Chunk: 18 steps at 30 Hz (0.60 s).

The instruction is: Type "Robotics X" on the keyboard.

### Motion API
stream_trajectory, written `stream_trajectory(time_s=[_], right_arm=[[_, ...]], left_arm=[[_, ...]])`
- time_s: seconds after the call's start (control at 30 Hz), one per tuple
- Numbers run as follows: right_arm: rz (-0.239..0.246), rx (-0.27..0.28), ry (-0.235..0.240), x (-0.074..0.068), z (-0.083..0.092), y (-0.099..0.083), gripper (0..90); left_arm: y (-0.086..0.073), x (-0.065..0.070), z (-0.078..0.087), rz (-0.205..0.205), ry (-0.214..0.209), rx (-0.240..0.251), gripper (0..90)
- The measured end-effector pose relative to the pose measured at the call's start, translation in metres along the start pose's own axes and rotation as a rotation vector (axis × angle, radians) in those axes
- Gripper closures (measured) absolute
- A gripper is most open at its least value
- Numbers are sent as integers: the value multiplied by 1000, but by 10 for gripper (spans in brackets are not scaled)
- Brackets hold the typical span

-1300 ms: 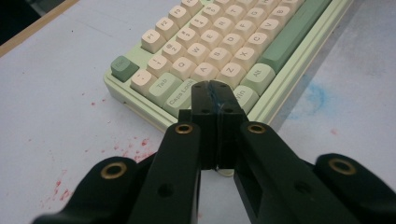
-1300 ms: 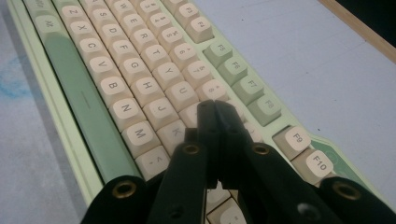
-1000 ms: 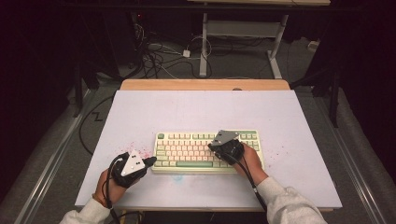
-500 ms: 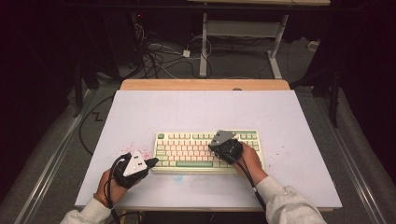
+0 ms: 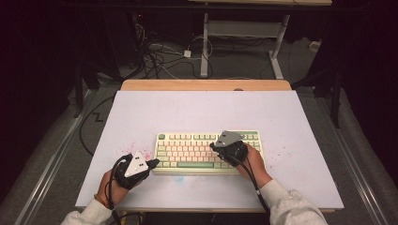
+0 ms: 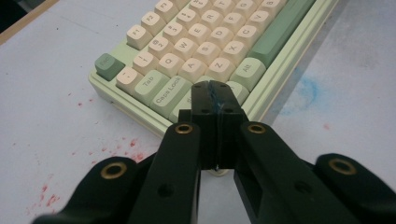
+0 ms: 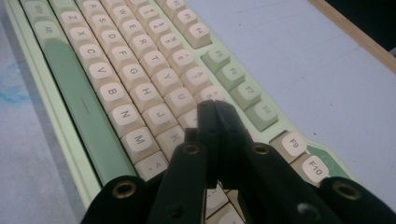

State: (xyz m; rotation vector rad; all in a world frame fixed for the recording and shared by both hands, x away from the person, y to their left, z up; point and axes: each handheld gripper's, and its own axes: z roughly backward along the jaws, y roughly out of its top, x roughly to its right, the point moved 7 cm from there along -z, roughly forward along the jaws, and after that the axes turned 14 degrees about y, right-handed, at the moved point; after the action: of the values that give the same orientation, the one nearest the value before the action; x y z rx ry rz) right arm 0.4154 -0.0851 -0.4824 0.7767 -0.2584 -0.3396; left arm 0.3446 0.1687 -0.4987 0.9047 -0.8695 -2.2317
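Left gripper (image 6: 215, 93): jaws pressed together, nothing between them; tips sit over the keyboard's near-left corner, by the bottom-row green keys just beyond Caps Lock.
Right gripper (image 7: 214, 109): jaws closed flat against each other, empty; tips sit over the cream keys near J and K.
Keyboard (image 5: 187, 152): cream and green, directly under both sets of tips; its left end is ahead of the left gripper (image 5: 152, 164), its right half lies below the right gripper (image 5: 213, 145).
Table (image 5: 202, 108): pale top, red specks beside the left gripper.

The keyboard (image 7: 140, 93) keys under the right tool (image 7: 212, 109) are hidden.
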Motion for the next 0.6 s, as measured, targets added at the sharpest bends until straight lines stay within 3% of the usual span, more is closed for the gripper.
stream_trajectory(time_s=[0.6], right_arm=[[-4,61,-2,-6,24,1,900]], left_arm=[[3,2,1,2,-11,9,875]])
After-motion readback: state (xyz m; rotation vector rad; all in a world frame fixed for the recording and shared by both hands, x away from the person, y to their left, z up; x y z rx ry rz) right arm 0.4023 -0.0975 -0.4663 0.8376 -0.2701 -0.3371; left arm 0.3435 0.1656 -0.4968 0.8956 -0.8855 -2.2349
